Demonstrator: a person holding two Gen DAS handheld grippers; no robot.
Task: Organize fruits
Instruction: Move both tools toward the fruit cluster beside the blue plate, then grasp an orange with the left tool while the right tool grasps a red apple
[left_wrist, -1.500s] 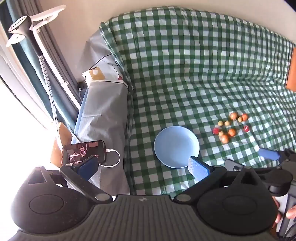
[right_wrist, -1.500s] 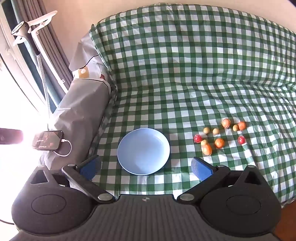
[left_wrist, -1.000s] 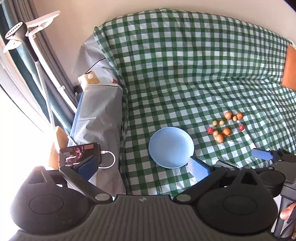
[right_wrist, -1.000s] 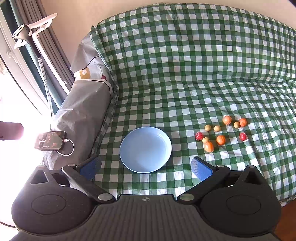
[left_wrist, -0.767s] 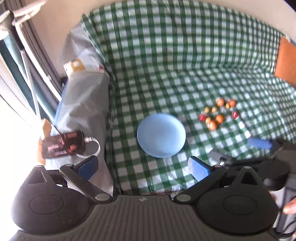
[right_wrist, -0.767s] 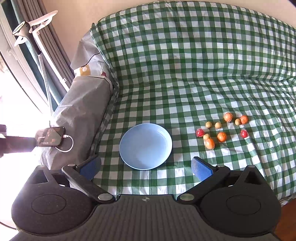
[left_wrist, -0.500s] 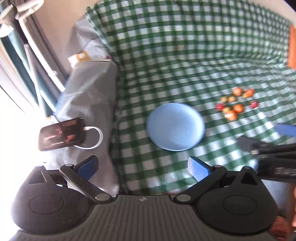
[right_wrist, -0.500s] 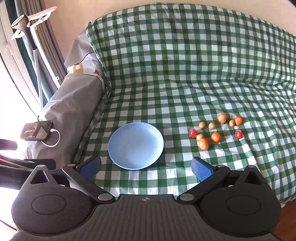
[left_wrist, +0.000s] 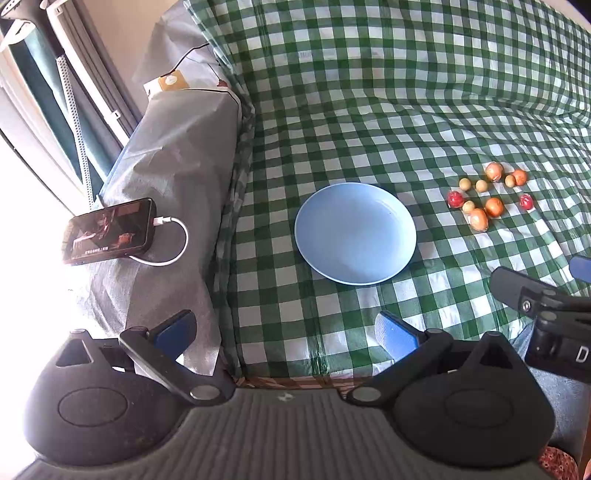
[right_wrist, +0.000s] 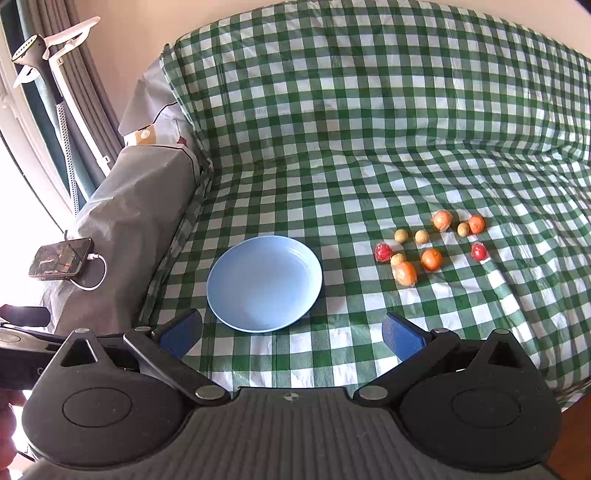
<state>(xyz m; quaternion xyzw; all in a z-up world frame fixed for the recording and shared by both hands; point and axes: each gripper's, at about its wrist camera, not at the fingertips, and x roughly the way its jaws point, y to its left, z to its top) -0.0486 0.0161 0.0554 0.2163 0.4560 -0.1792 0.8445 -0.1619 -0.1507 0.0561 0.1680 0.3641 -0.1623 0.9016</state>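
Observation:
An empty light blue plate (left_wrist: 355, 232) (right_wrist: 264, 282) lies on the green checked cloth (left_wrist: 388, 92) (right_wrist: 369, 110). To its right lie several small fruits (left_wrist: 480, 195) (right_wrist: 424, 243): orange ones (right_wrist: 431, 259), red ones (right_wrist: 383, 252) and small tan ones (right_wrist: 400, 235). My left gripper (left_wrist: 284, 332) is open and empty, near the cloth's front edge, short of the plate. My right gripper (right_wrist: 291, 334) is open and empty, just in front of the plate. The right gripper also shows at the right edge of the left wrist view (left_wrist: 546, 295).
A grey covered block (left_wrist: 173, 155) (right_wrist: 136, 192) lies left of the cloth, with a phone (left_wrist: 107, 230) (right_wrist: 61, 258) and its white cable on it. A garment steamer stand (right_wrist: 48, 62) and curtains stand at the far left by a bright window.
The left gripper has swung and moved in closer, so the plate and phone look larger. The right gripper has shifted slightly; plate and fruits lie unmoved. Both stay open.

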